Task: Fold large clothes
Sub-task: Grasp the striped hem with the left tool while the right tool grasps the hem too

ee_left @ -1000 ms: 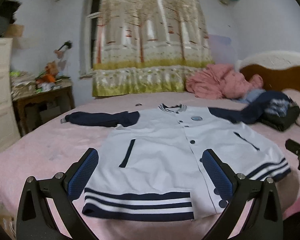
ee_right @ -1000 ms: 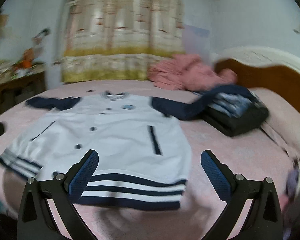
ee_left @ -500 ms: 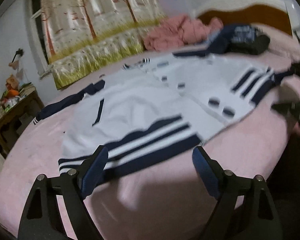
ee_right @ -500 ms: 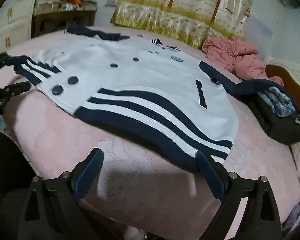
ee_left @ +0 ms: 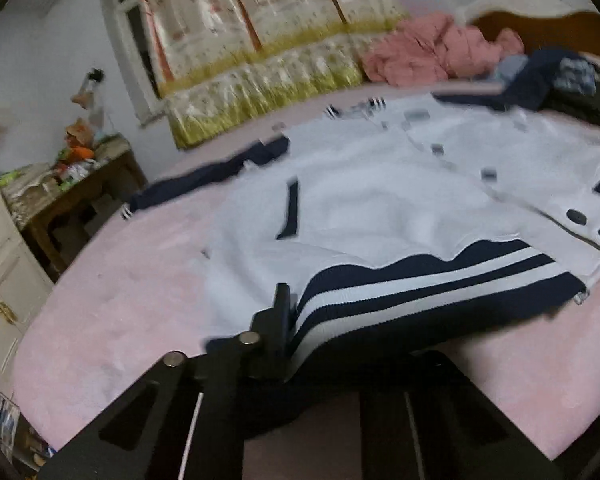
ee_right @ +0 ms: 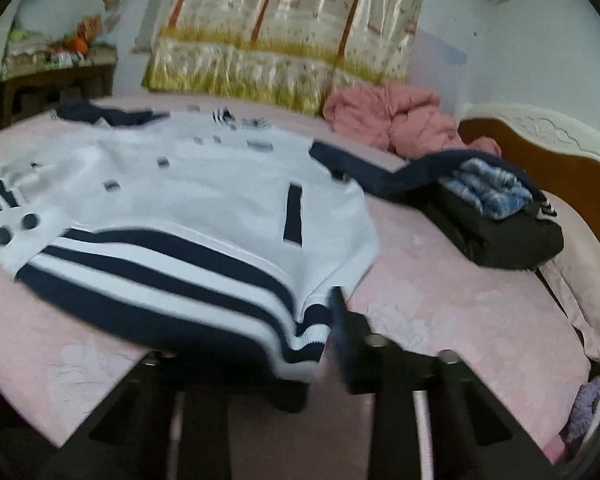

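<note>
Closing on the striped hem, the left gripper [ee_left: 290, 332] and right gripper [ee_right: 326, 336] pinch opposite corners of the jacket [ee_left: 400, 200], jaws that gaped wide a second ago.

The white jacket, navy-sleeved and buttoned, lies spread flat, front up, on the pink bed [ee_left: 120, 300], hem nearest both cameras.

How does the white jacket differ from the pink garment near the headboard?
The white jacket lies spread flat with navy stripes and sleeves; the pink garment is one plain colour, crumpled in a heap. The jacket's striped hem sits between both closing grippers, left gripper and right gripper; the pink garment lies untouched. Both rest on the pink bed.
</note>
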Demonstrator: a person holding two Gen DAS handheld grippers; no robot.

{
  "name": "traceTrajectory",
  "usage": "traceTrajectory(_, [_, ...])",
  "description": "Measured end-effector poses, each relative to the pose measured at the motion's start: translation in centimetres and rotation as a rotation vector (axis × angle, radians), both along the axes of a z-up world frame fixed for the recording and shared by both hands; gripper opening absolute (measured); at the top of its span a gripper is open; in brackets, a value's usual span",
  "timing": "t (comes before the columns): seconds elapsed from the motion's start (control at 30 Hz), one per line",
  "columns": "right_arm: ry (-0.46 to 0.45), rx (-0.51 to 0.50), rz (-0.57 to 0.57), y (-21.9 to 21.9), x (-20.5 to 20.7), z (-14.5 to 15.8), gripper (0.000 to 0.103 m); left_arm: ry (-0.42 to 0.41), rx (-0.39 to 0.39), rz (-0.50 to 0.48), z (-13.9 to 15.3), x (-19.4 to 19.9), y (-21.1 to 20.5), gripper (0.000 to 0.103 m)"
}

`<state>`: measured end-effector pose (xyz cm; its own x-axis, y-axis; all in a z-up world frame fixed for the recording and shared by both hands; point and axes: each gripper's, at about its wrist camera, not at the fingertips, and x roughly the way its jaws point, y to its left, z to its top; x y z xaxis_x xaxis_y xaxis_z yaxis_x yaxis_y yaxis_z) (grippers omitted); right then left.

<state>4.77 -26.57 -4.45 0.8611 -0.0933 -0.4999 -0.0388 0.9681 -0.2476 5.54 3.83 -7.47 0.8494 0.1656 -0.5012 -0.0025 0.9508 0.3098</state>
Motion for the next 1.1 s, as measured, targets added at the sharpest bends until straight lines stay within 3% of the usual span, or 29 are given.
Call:
traceTrajectory(0.13, [-0.012,0.051,0.012,-0.6,-0.5,2.6,0.018,-0.075,0.008,0.0,3.5,-1.2,-0.5,0.008])
traceTrajectory(0.27, [0.021,0.124,-0.009,-1.6,3.2,4.4,0.018,0.023,-0.117,0.016,6.0,3.2,1.0,0.008])
traceTrajectory(0.33, [0.058,0.139,-0.008,-1.8,6.0,5.1,0.018,0.077,-0.141,0.02,6.5,6.2,1.4,0.008])
traceTrajectory(0.53, [0.22,0.157,-0.01,-1.8,14.7,3.3,0.018,0.299,-0.213,0.001,3.4,15.2,2.3,0.008])
traceTrajectory(0.63, [0.277,0.175,0.0,-2.2,17.6,2.0,0.018,0.412,-0.308,-0.01,1.1,18.3,3.4,0.011])
traceTrajectory(0.73, [0.321,0.179,0.018,-2.4,19.3,1.6,0.019,0.449,-0.363,-0.038,0.4,19.6,3.7,0.023])
traceTrajectory(0.8, [0.327,0.199,0.032,-2.7,19.3,1.7,0.022,0.423,-0.348,-0.034,0.7,19.2,4.0,0.043])
traceTrajectory(0.83, [0.326,0.216,0.048,-2.9,19.0,1.9,0.025,0.386,-0.325,-0.041,1.2,18.5,4.1,0.061])
traceTrajectory(0.87, [0.322,0.232,0.06,-3.2,18.6,2.1,0.038,0.344,-0.325,-0.064,1.8,17.5,4.2,0.083])
traceTrajectory(0.9, [0.317,0.258,0.072,-3.6,17.9,2.4,0.063,0.299,-0.35,-0.089,2.7,16.3,4.6,0.092])
traceTrajectory(0.93, [0.307,0.288,0.084,-4.2,17.0,2.8,0.075,0.26,-0.382,-0.113,3.4,15.3,5.2,0.1])
traceTrajectory(0.97, [0.293,0.307,0.093,-4.6,16.1,3.1,0.087,0.228,-0.417,-0.138,4.0,14.2,5.6,0.101])
traceTrajectory(1.1, [0.25,0.277,0.1,-5.2,12.8,3.8,0.087,0.168,-0.498,-0.179,5.3,10.5,6.7,0.102])
